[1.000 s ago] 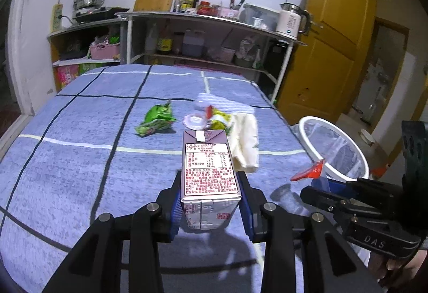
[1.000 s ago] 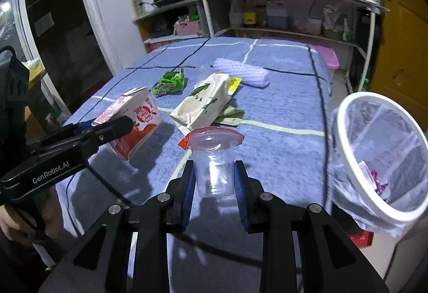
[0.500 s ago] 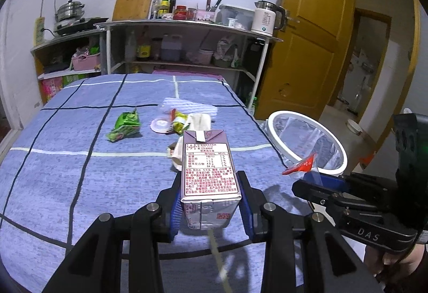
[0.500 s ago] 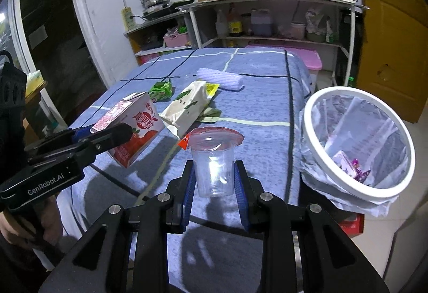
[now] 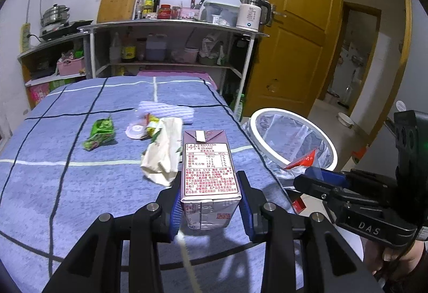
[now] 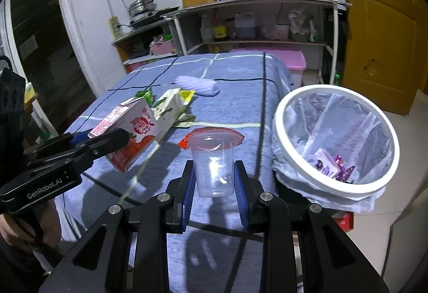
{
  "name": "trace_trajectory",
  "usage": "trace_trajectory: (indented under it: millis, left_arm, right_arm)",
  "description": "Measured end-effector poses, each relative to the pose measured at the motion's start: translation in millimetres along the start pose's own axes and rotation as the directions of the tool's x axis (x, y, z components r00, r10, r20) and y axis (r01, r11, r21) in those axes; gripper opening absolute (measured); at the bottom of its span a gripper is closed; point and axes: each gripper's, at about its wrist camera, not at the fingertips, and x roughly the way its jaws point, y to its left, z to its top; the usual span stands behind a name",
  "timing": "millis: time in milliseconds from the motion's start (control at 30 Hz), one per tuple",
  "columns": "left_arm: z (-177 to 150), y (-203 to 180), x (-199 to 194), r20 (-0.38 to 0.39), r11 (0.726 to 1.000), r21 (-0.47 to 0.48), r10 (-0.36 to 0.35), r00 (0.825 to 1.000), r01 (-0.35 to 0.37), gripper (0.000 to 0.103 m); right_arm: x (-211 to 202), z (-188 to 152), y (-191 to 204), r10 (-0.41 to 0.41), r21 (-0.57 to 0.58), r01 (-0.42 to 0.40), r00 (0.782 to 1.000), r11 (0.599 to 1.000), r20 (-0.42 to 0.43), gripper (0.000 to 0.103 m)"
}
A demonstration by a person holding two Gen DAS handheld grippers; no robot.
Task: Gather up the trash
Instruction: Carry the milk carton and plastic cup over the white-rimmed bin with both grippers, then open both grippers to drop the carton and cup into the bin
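Observation:
My left gripper (image 5: 210, 208) is shut on a drink carton (image 5: 210, 170), held above the blue cloth table; the carton also shows in the right wrist view (image 6: 128, 132). My right gripper (image 6: 213, 187) is shut on a clear plastic cup (image 6: 213, 162) with a torn red lid, held above the table's right edge. A white-rimmed trash bin (image 6: 337, 143) lined with a clear bag stands to the right of the table; it also shows in the left wrist view (image 5: 294, 140). A green wrapper (image 5: 100, 133), a cream bag (image 5: 164, 151) and a lid (image 5: 136, 130) lie on the table.
A lilac roll (image 5: 165, 111) lies further back on the table (image 5: 67, 186). Shelves (image 5: 171, 46) with bottles and a kettle stand behind. A yellow door (image 5: 297, 33) is at the right. A pink box (image 6: 270, 60) sits behind the table.
Both grippers have drawn back and to the right with their loads. The bin now appears larger and closer in both views.

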Motion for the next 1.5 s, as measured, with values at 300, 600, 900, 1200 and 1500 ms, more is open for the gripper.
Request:
trace_trajectory:
  millis: [300,600,900,1200,1500]
  left_arm:
    - [15,-27,24,-0.005,0.997,0.048,-0.056,0.998,0.057,0.037]
    - [31,-58,55,-0.023,0.988,0.094,-0.125,0.992,0.126,0.037]
    - [46,-92,94,-0.050,0.971,0.139,-0.188,0.981,0.194,0.037]
    - [58,-111,139,-0.098,0.958,0.148,-0.231,0.968,0.244,0.037]
    - [56,-122,169,-0.152,0.952,0.146,-0.248,0.957,0.270,0.037]
  right_arm:
    - [-10,3,-38,-0.076,0.069,0.075,0.997,0.995,0.020,0.030]
    - [-16,0,-80,-0.149,0.138,0.145,0.989,0.980,0.017,0.030]
    - [-8,-1,-113,-0.195,0.186,0.193,0.981,0.963,-0.010,0.030]
    - [6,5,-138,-0.220,0.206,0.222,0.975,0.953,-0.035,0.030]
    - [20,6,-155,-0.216,0.244,0.226,0.974,0.943,-0.067,0.030]
